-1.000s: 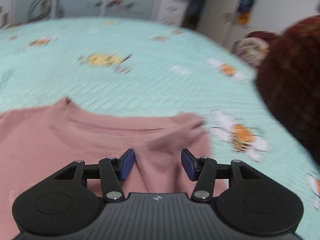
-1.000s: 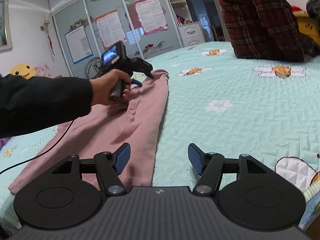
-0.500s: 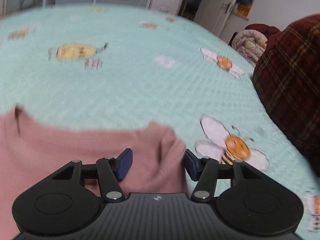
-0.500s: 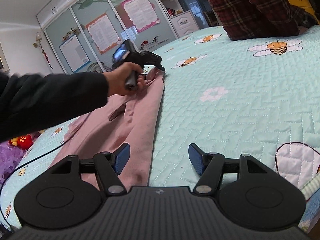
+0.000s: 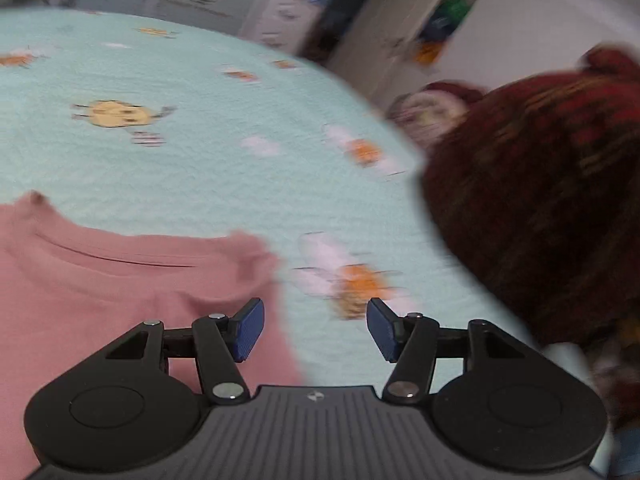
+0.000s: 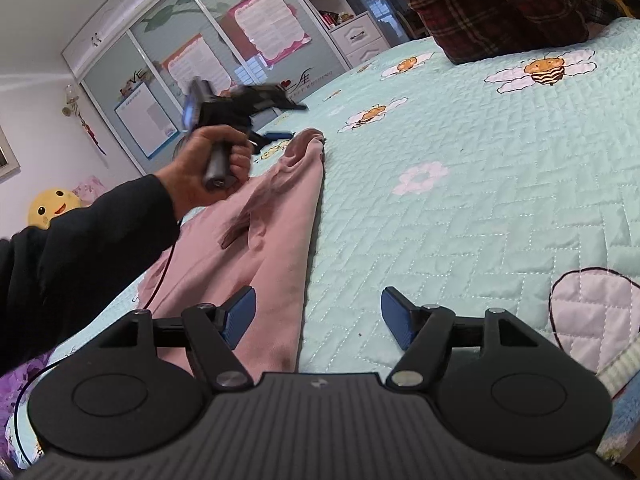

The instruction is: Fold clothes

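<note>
On the mint bee quilt lies the pink shirt, left of center. Left gripper hovers w/ jaws apart, nothing between; right gripper just widened, also empty, at shirt's near edge.

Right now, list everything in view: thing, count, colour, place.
Pink cotton garment: one, dusty pink, lying lengthwise on the bed's left part.
Quilted bedspread: one, mint green with bee and flower prints, covering the bed.
Plaid-clothed person: one, dark red check, sitting at the bed's far right.
Sliding wardrobe: one, frosted glass with posters, far wall.
Round plush toy: one, yellow, far left.
Left gripper: black with blue pads, open, empty, over the garment's collar corner.
Right gripper: same, open, empty, over the garment's near edge.
</note>
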Demonstrator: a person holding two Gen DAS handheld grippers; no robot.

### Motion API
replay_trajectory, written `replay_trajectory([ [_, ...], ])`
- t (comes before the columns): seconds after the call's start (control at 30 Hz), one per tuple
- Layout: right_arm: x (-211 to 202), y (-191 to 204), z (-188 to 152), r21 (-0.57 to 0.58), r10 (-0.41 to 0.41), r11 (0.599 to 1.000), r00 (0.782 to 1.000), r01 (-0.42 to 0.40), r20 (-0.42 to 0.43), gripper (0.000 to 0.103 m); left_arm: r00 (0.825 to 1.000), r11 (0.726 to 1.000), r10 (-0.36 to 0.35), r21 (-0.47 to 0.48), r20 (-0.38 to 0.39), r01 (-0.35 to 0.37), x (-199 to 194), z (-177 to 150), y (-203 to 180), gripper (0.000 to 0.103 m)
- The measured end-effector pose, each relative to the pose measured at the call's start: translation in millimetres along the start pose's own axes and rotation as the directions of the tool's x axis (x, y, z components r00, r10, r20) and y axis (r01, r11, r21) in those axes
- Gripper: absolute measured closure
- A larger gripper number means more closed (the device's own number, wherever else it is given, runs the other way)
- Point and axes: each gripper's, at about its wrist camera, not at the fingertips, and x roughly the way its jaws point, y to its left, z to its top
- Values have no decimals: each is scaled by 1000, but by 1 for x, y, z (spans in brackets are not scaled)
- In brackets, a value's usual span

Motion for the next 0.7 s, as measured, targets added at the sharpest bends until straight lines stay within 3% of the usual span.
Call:
replay_trajectory([
  [0.1,1,0,1,-8,-2,1000,1000,2,-5,33,992,990,122,-64,-27,-124,39,18,27,50],
  [0.13,2,0,1,-9,-2,1000,1000,2,-8,33,991,988,129,-83,-39,-132,46,24,33,49],
  [0.27,4,-1,1,-1,1,1000,1000,-1,-20,33,999,995,53,-82,-9,-54,30,29,25,49],
  [0.4,3,-3,1,14,9,1000,1000,-9,-18,33,999,996,-32,-82,32,35,10,19,11,42],
  [0.57,4,0,1,1,2,1000,1000,-2,-24,33,996,992,84,-91,-13,-85,47,26,15,43],
  [0.7,6,0,1,-4,1,1000,999,-1,-35,32,986,986,164,23,-44,-163,68,33,9,41],
])
